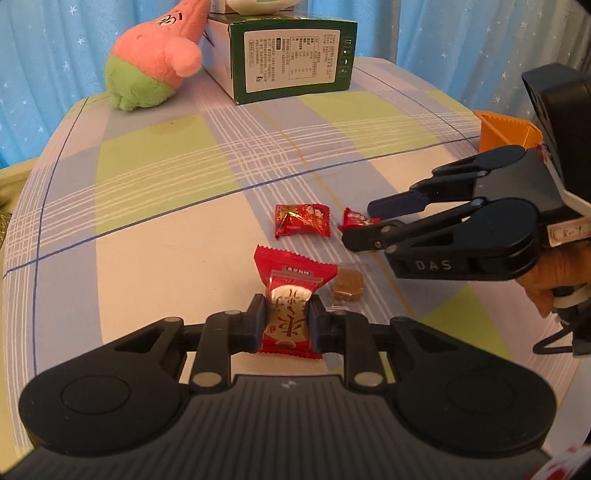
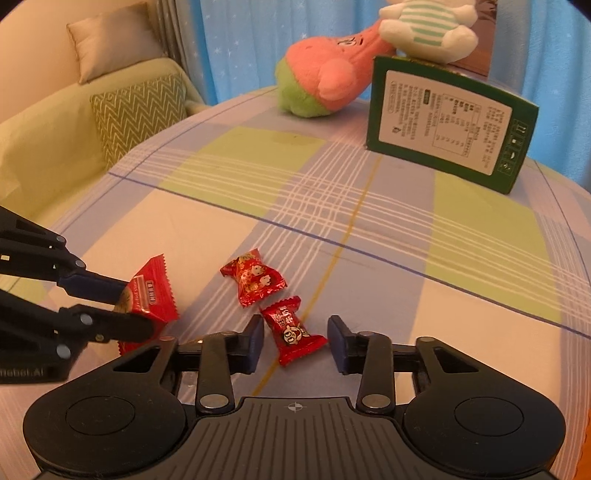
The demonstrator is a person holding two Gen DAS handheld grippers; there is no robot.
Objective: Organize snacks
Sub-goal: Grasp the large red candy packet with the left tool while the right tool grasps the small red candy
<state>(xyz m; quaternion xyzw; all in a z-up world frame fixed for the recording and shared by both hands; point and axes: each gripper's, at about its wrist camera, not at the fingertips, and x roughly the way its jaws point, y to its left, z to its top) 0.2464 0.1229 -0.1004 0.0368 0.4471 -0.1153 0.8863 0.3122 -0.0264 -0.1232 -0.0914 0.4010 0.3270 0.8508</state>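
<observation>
My left gripper [image 1: 286, 317] is shut on a large red snack packet [image 1: 293, 291], its pads pressing on both sides; in the right wrist view that gripper [image 2: 125, 310] holds the packet [image 2: 151, 291] low over the plaid tablecloth [image 2: 332, 184]. A small red candy [image 2: 293, 334] lies slanted on the cloth between the fingers of my right gripper [image 2: 295, 332], which stands open around it. From the left wrist view the right gripper [image 1: 360, 225] straddles the same candy [image 1: 356, 218]. A second red twist-wrapped candy [image 1: 302, 219] [image 2: 253, 277] lies just beyond. A brown candy in clear wrap [image 1: 347, 288] lies beside the packet.
A green carton [image 1: 291, 59] [image 2: 450, 122] stands at the table's far side, a pink-and-green plush [image 1: 155, 62] [image 2: 325, 81] leaning on it and a white striped plush [image 2: 428, 29] on top. An orange container [image 1: 508, 131] sits at the right edge. A sofa with cushions [image 2: 136, 110] lies beyond the table's left.
</observation>
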